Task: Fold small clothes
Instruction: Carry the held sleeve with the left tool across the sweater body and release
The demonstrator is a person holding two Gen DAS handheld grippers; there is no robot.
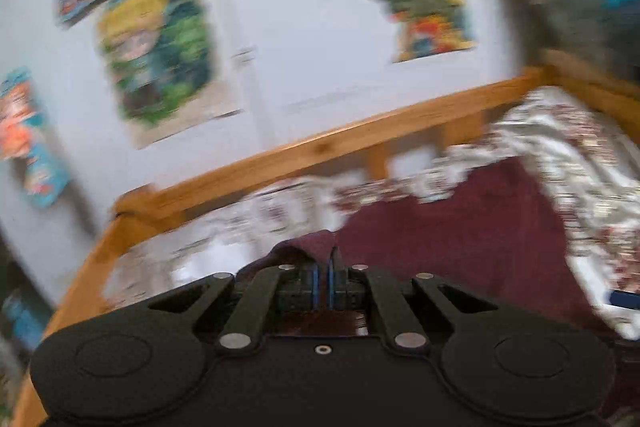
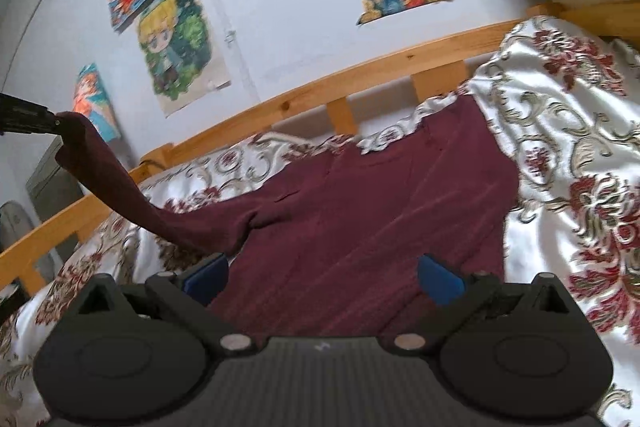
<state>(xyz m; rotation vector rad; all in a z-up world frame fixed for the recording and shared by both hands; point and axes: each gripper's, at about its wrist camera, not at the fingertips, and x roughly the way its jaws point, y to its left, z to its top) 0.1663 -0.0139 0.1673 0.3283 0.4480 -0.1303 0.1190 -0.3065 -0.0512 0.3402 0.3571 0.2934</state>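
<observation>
The left gripper (image 1: 323, 277) is clenching a corner of the dark maroon fabric garment (image 2: 360, 195), lifting it off the floral white bedspread (image 2: 568, 155). The right gripper (image 2: 322, 281) is hovering released over the garment's near edge.

The left tool (image 1: 323, 277) pinches a fold of the maroon garment (image 1: 460, 227) above the patterned bedspread (image 1: 580, 163).
</observation>
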